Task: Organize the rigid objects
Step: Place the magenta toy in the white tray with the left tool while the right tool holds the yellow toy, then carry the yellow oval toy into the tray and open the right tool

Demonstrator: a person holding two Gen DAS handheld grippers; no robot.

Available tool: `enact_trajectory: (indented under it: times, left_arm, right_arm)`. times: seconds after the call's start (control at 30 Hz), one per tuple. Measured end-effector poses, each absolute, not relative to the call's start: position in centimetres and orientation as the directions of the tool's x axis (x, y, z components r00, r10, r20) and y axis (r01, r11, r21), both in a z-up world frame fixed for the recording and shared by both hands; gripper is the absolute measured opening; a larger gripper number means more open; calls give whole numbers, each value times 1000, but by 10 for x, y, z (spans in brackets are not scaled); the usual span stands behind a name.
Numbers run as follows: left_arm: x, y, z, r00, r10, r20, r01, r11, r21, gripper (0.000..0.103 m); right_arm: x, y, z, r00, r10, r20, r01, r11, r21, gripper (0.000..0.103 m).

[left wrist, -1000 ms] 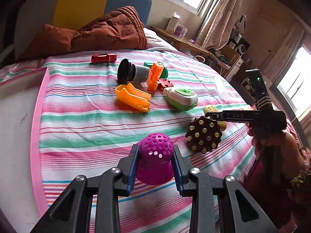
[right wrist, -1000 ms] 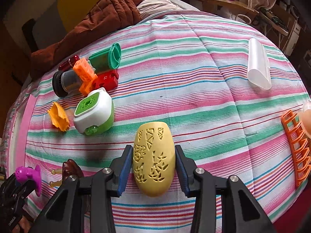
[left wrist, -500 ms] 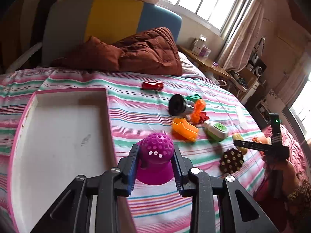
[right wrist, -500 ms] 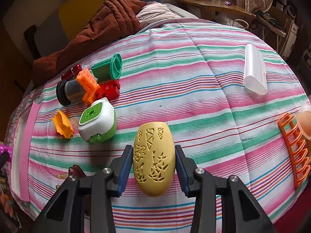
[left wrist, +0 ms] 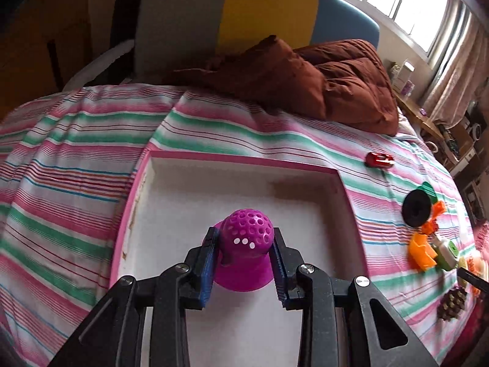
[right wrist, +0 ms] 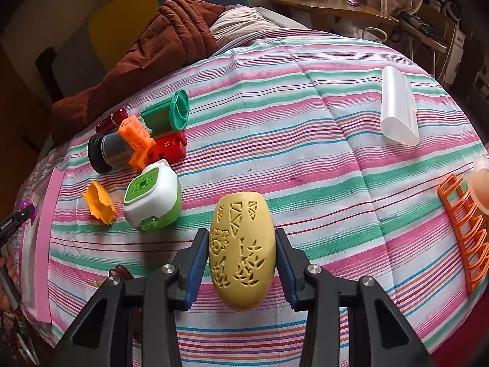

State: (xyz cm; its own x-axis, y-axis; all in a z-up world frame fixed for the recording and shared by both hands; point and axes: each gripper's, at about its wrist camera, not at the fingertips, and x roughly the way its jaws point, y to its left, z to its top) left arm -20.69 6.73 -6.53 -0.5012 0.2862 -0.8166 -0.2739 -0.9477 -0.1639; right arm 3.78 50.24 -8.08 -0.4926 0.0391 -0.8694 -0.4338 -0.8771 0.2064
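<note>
— Between my left gripper's (left wrist: 244, 253) pads sat one purple perforated toy (left wrist: 246, 240), clamped on both sides, at the lower centre of the left view, over the white tray (left wrist: 180, 202) with its pink rim.

— And your right?

— My right gripper (right wrist: 243, 260) held one yellow cut-out egg shape (right wrist: 241, 247), low in the right view, above the striped bedspread (right wrist: 305, 159). I counted one green-and-white box (right wrist: 152, 195), one red block (right wrist: 169, 148), one green cup (right wrist: 171, 113), one black-capped jar (right wrist: 104, 153), one clear tube (right wrist: 397, 107) and one orange rack (right wrist: 461, 229).

— The room?

— A brown quilt (left wrist: 321, 79) lay at the bed's head, a window (left wrist: 397, 0) in the upper right. The tray floor was bare; the bedspread's middle lay open.
</note>
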Motion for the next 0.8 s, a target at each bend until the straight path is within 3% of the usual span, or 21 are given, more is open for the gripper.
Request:
enact_trajectory:
  times: [0.23, 0.4, 0.57, 0.8]
  left_arm:
    - [-239, 42, -73, -536, 196, -821, -142, -980, -141, 34]
    - [-226, 32, -62, -590, 233, -773, -119, -972, -202, 69]
    - [-189, 29, -47, -620, 265, -739, -113, -962, -250, 81]
    - [-131, 28, -43, -608, 325, -724, -146, -942, -301, 86]
  right_arm:
    - [38, 505, -82, -494, 35, -869, -442, -870, 216, 42]
    - [38, 506, -82, -494, 39, -868, -451, -865, 218, 42]
    - [39, 507, -78, -512, 43, -858, -445, -868, 222, 42]
    - [40, 499, -62, -576, 63, -815, -411, -884, 221, 42]
